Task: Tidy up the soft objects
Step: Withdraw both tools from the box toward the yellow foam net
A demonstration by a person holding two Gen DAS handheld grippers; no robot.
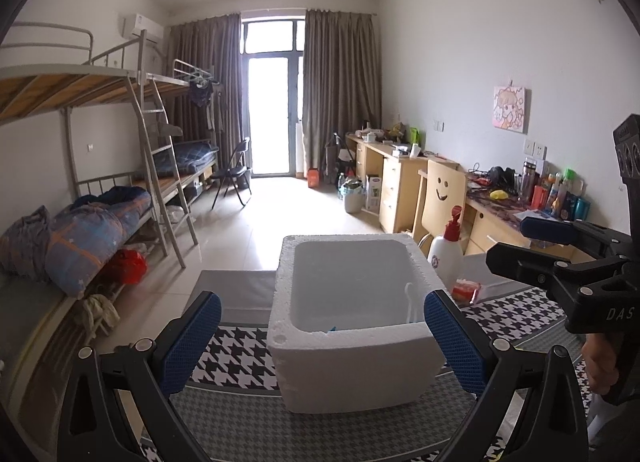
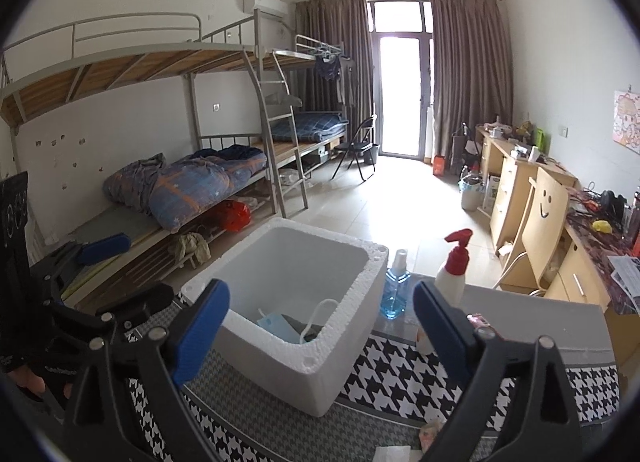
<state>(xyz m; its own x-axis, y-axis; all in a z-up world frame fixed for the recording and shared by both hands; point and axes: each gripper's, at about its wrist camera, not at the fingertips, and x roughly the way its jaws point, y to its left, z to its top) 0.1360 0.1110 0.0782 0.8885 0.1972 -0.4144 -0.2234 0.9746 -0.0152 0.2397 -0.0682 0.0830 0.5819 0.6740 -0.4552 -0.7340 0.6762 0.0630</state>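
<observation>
**Both grippers released at the foam box**

The foam box sits on the houndstooth desk — a blue mask lies inside. The left gripper and right gripper hang near it, jaws wide, grasping nothing. A red-capped bottle stands right of the box.
</observation>
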